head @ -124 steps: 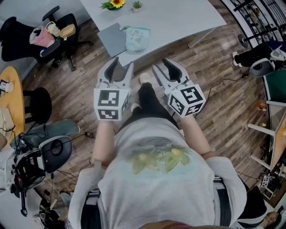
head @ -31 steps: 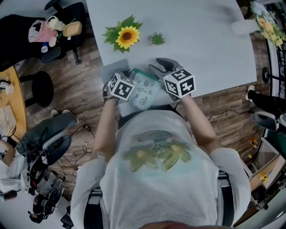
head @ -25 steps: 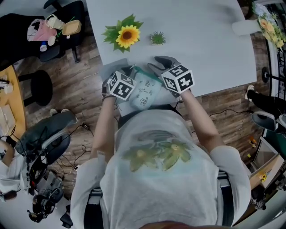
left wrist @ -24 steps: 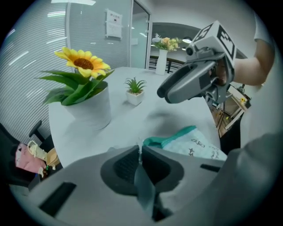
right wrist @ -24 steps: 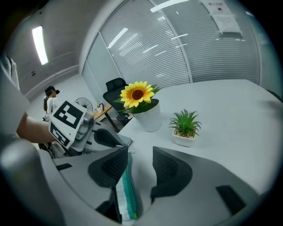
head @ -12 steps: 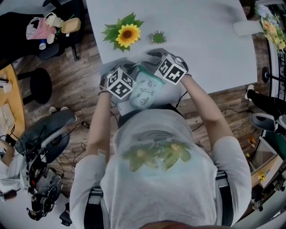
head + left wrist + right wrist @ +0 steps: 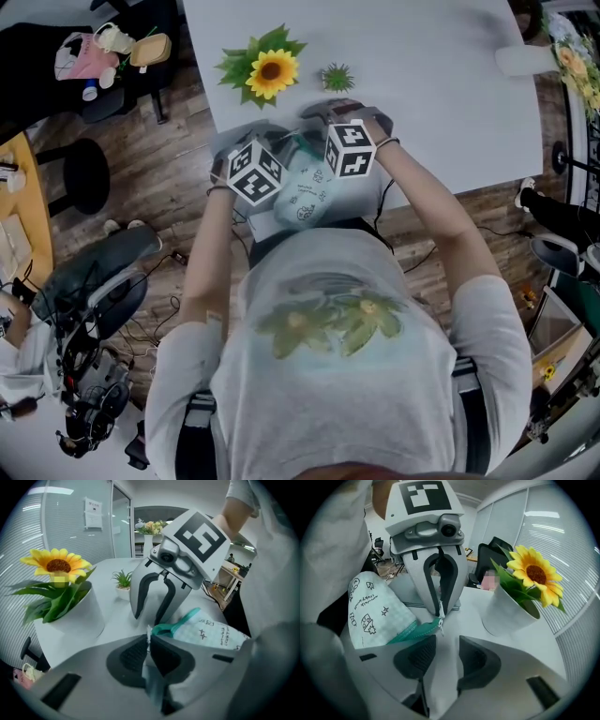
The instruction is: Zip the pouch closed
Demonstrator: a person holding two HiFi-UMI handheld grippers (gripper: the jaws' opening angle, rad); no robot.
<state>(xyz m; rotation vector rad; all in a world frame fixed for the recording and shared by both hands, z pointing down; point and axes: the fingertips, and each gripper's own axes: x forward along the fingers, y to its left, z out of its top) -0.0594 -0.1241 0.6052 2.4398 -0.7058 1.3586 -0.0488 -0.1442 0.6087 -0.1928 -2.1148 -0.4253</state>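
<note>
The pale mint pouch [image 7: 302, 192] with small drawings lies at the table's near edge, its teal zipper band [image 7: 174, 627] running toward its far end. My left gripper [image 7: 149, 641] is shut on that end of the pouch, pinching a thin white tab and fabric; in the right gripper view it [image 7: 439, 612] stands upright over the zipper's tip. My right gripper [image 7: 443, 641] is open, its jaws apart just short of the zipper tip [image 7: 437, 624], with nothing between the pads. From the left gripper view it [image 7: 147, 618] hangs over the table right behind the pinched end.
A sunflower in a white pot [image 7: 272, 70] stands just beyond the grippers, with a small green plant [image 7: 336, 75] to its right. A grey flat pad [image 7: 408, 598] lies beside the pouch. The table's near edge [image 7: 422, 192] is by the person's body; chairs stand on the floor to the left.
My right gripper has rolled over and come down and leftward to the pouch's far end. The left gripper has rolled a little and kept its hold.
</note>
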